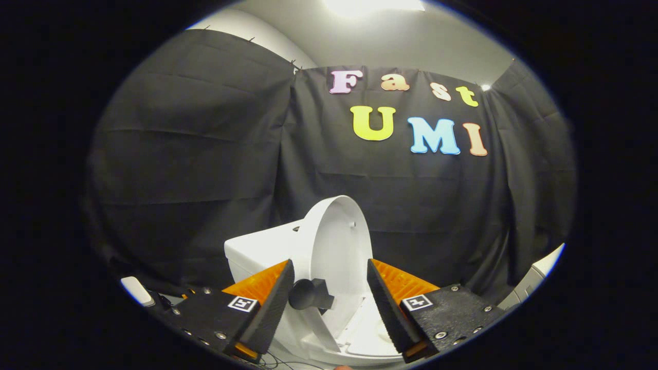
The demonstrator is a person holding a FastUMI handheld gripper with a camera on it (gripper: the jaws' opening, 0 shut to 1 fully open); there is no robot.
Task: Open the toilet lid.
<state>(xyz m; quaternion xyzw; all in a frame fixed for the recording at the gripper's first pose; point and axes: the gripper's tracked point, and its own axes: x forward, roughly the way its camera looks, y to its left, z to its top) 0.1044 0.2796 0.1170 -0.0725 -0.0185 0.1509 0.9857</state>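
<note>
Gripper view | toilet lid (336, 241) upright | claw (330, 298) spread apart | bowl partly hidden

Place: a staged recording booth, not a real bathroom
Evidence: black cloth wall (205, 154) draped behind a lone white toilet (267, 252), bare ceiling light (375, 5) above it

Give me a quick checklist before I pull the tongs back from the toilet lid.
1. Toilet lid raised: ok, it stands upright against the tank.
2. Tongs open: ok, the fingers stand apart with a wide gap.
3. Black knob on the lid released: ok, it sits between the fingers near one of them, and the other is well clear.
4. Lid resting stable: cannot tell from a single view.
5. Seat down: ok, it lies flat on the bowl below the fingers.
</note>
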